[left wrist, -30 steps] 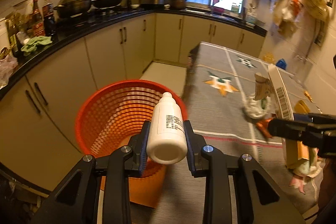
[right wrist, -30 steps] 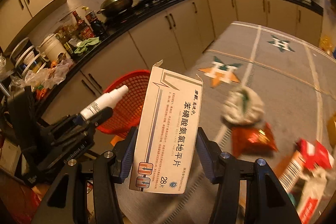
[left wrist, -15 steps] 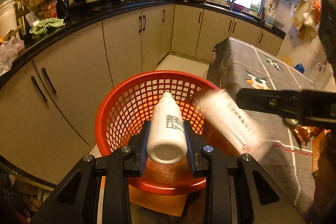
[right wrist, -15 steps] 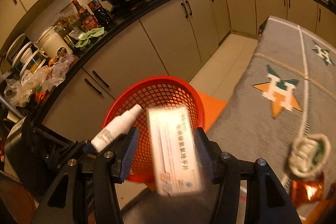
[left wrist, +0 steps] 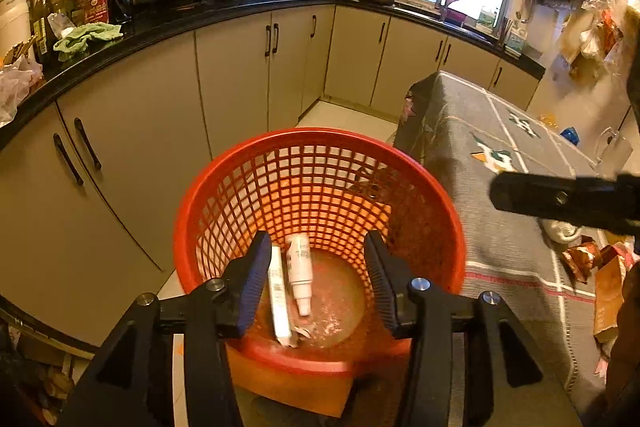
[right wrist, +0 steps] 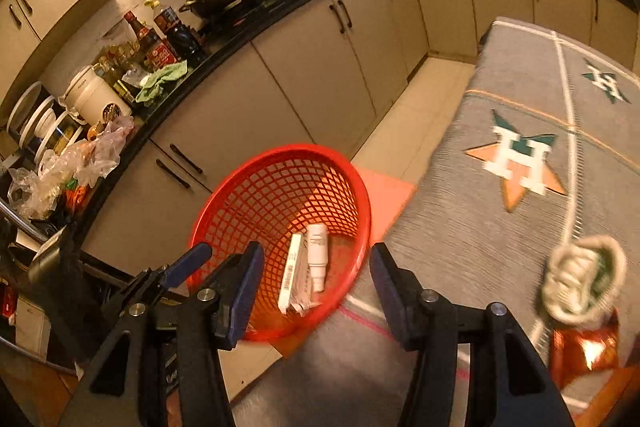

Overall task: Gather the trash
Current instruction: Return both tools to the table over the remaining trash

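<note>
Two items, bottle and box, lie in the basket below your opening, empty left gripper; right gripper spread, empty; box print unreadable.

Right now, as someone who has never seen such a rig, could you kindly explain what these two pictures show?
Each picture comes from a camera on a hand-held two-finger gripper, looking along its black fingers. The left gripper, its jaws opening, and the right gripper both hover empty over a red plastic mesh basket on the kitchen floor. Inside it lie a white plastic bottle and a flat white cardboard box. Beside it, a grey patterned tablecloth still carries a crumpled white wrapper and an orange foil packet.
</note>
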`<action>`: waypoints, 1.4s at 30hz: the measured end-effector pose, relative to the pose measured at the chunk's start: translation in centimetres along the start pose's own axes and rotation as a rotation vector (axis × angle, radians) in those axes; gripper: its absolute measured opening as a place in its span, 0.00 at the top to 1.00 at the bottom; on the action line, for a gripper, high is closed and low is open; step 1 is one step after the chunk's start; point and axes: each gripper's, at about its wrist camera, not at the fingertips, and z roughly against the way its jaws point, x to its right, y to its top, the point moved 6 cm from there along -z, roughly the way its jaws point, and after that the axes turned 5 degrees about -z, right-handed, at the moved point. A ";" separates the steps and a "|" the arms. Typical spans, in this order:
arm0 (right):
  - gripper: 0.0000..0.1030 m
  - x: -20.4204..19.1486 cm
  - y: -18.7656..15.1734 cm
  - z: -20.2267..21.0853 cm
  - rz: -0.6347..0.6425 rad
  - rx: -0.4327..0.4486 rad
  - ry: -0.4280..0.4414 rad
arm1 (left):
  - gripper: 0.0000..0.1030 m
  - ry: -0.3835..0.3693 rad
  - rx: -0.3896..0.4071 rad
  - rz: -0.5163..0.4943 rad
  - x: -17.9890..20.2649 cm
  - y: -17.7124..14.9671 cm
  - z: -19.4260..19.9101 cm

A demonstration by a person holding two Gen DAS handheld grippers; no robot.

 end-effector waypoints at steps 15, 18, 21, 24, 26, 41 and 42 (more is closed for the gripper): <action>0.42 6.4 -6.8 12.9 -0.004 0.157 -0.177 | 0.43 -0.115 0.057 -0.114 10.2 -1.1 5.1; 0.42 9.1 -8.4 15.4 -0.057 0.173 -0.181 | 0.42 -0.153 0.043 -0.149 13.3 -1.7 5.3; 0.42 11.9 -9.7 17.9 -0.104 0.193 -0.202 | 0.42 -0.183 0.030 -0.184 15.8 -2.0 5.4; 0.42 14.3 -10.8 20.8 -0.152 0.232 -0.209 | 0.42 -0.218 0.021 -0.232 18.7 -2.2 5.7; 0.40 16.2 -11.4 22.7 -0.186 0.257 -0.227 | 0.42 -0.235 0.015 -0.256 20.3 -2.3 5.8; 0.38 29.7 -15.7 31.9 -0.451 0.373 -0.378 | 0.37 -0.419 -0.086 -0.431 32.1 -4.5 6.0; 0.38 30.3 -15.9 32.1 -0.462 0.372 -0.385 | 0.37 -0.416 -0.093 -0.438 32.6 -4.6 5.7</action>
